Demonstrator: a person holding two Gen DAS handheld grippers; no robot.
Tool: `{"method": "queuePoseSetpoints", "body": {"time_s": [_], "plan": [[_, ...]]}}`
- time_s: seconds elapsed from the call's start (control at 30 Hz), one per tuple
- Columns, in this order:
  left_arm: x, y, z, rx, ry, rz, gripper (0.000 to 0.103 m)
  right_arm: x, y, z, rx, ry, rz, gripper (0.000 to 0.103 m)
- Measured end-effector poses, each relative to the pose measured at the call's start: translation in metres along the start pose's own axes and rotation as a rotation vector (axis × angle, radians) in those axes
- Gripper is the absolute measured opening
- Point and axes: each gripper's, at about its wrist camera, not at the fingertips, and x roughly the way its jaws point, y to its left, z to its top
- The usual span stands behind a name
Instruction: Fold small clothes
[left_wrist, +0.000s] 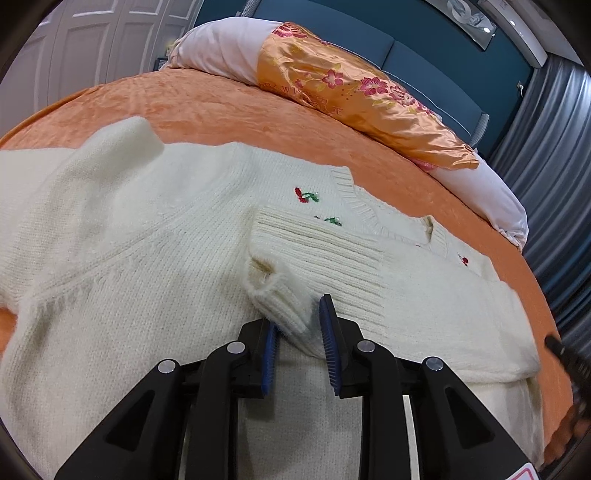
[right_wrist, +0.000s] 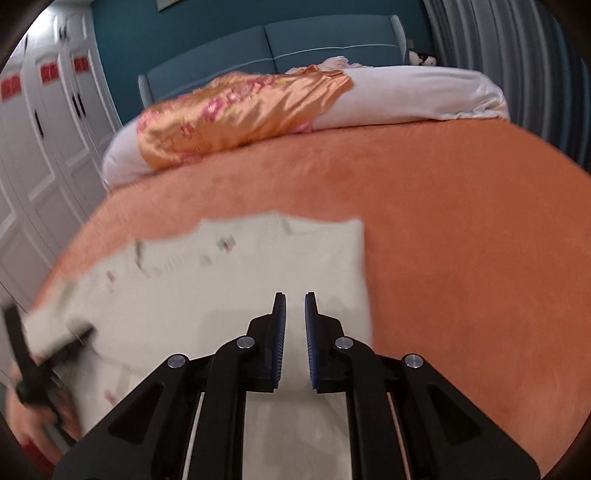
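Note:
A cream knit sweater (left_wrist: 140, 258) with small red and green embroidery lies spread on an orange bed cover (left_wrist: 229, 110). One sleeve is folded across its chest, ribbed cuff (left_wrist: 284, 291) lying between the tips of my left gripper (left_wrist: 297, 314). That gripper is open, its jaws apart around the cuff. In the right wrist view the sweater (right_wrist: 229, 288) is blurred, its right side folded to a straight edge. My right gripper (right_wrist: 294, 306) hovers over it, open and empty, with a narrow gap between the jaws.
A long bolster pillow (left_wrist: 332, 85) in orange floral satin and pale pink lies along the head of the bed, with a blue headboard (right_wrist: 295, 40) behind. White wardrobe doors (right_wrist: 40, 147) stand at the left. The other gripper (right_wrist: 22, 354) and a hand show at the left edge.

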Motion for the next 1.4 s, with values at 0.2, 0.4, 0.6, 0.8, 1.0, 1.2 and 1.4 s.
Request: {"method": "queuePoseSetpoints", "body": {"time_s": [0.2, 0.4, 0.6, 0.8, 1.0, 1.2, 1.4], "plan": [[0.0, 0.0, 0.0, -0.001, -0.001, -0.002, 0.024, 0.013, -0.008, -0.016, 0.011, 0.075, 0.035, 0.008], [0.0, 0.0, -0.001, -0.002, -0.002, -0.003, 0.024, 0.033, -0.019, -0.03, 0.075, 0.059, 0.015, 0.004], [0.001, 0.0, -0.001, -0.004, -0.002, -0.006, 0.025, 0.035, -0.007, -0.033, 0.014, 0.055, -0.051, 0.004], [-0.008, 0.005, 0.003, -0.048, 0.002, -0.024, 0.025, 0.035, -0.007, -0.034, 0.014, 0.045, -0.051, 0.004], [-0.05, 0.027, -0.002, 0.028, 0.042, 0.152, 0.024, 0.035, -0.007, -0.035, 0.016, 0.043, -0.05, 0.004], [-0.136, 0.114, 0.02, -0.052, -0.065, 0.299, 0.051, 0.034, -0.008, -0.036, 0.023, 0.037, -0.046, 0.004], [-0.186, 0.25, 0.058, -0.33, -0.135, 0.51, 0.06, 0.034, -0.008, -0.036, 0.026, 0.034, -0.045, 0.004]]}}
